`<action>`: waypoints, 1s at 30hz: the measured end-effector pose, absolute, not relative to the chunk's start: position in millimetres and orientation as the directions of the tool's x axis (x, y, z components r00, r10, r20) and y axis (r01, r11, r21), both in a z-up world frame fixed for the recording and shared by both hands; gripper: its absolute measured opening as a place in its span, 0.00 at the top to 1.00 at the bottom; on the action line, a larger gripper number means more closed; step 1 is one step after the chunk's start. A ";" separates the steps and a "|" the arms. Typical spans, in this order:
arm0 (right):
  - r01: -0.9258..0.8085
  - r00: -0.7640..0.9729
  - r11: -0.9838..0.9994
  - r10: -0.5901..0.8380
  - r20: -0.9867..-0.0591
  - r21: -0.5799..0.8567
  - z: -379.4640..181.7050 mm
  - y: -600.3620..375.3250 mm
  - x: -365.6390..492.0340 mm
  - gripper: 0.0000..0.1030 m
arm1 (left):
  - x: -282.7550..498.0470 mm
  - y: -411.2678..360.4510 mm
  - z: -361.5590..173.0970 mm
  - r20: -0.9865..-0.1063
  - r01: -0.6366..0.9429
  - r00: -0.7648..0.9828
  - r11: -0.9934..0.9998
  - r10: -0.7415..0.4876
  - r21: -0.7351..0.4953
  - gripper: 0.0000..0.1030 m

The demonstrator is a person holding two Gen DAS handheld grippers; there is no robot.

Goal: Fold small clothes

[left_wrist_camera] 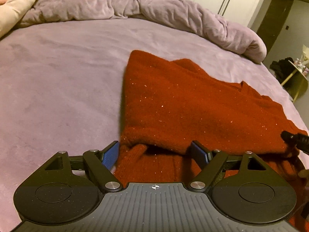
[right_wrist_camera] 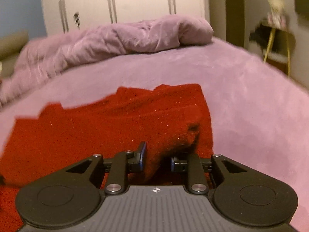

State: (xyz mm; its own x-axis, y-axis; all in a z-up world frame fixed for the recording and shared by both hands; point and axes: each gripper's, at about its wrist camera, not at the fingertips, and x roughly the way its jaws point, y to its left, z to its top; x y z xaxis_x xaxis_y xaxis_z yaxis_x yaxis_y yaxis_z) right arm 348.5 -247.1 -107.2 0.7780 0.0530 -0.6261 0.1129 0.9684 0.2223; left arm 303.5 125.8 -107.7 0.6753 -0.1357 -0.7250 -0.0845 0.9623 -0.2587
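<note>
A red glittery knit sweater (left_wrist_camera: 173,104) lies on the purple bed sheet (left_wrist_camera: 58,73), partly folded over itself. My left gripper (left_wrist_camera: 156,152) is open, its blue-padded fingers set wide on either side of the sweater's near edge. In the right wrist view the same sweater (right_wrist_camera: 96,127) spreads to the left. My right gripper (right_wrist_camera: 157,159) is shut on a bunched fold of the sweater and holds it up off the sheet. A black part of the right gripper shows at the right edge of the left wrist view (left_wrist_camera: 295,139).
A rumpled purple duvet (left_wrist_camera: 135,5) lies along the far side of the bed. A pale pillow (left_wrist_camera: 17,3) is at the far left. White wardrobe doors (right_wrist_camera: 125,2) stand behind. A small yellow-legged side table (right_wrist_camera: 276,38) stands off the bed's right.
</note>
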 end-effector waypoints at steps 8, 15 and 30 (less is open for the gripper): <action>-0.005 0.881 0.998 -0.028 -0.473 -0.068 -83.2 -224.1 364.2 0.91 | 301.7 94.8 -87.2 -0.689 -0.017 0.711 0.976 -0.140 -0.216 0.19; 0.187 0.803 0.976 -0.218 -0.555 -0.112 -98.5 -263.5 358.9 0.57 | 300.1 76.1 -85.0 -0.692 0.040 0.706 0.983 -0.153 -0.177 0.19; -0.101 0.808 0.965 -0.061 -0.586 -0.240 -130.3 -217.4 361.4 0.77 | 366.9 24.6 -110.8 -0.740 0.102 0.658 0.990 -0.141 -0.099 0.13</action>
